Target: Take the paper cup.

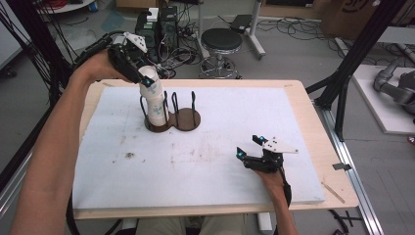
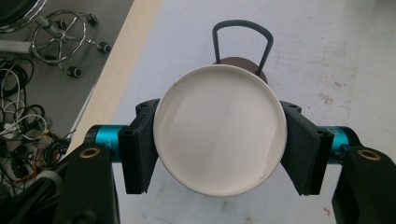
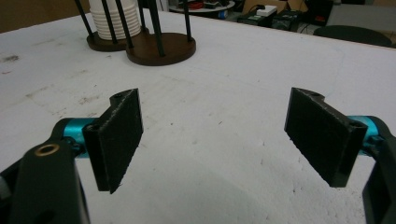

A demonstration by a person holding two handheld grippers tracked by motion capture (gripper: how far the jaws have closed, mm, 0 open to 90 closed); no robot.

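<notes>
Right claw (image 1: pixel 248 145) rests spread and empty on the bench (image 1: pixel 303 100) while left claw (image 1: pixel 139 77) clenches the top white cup (image 2: pixel 219 128) of the stack (image 1: pixel 153 100) in the wooden rack (image 1: pixel 185 119); lift straight up, clear of the rods.

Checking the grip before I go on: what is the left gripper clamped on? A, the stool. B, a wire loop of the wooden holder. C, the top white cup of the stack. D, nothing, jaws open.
C: the left gripper has both pads pressed on the rim of the top white cup, above the wooden holder.
</notes>
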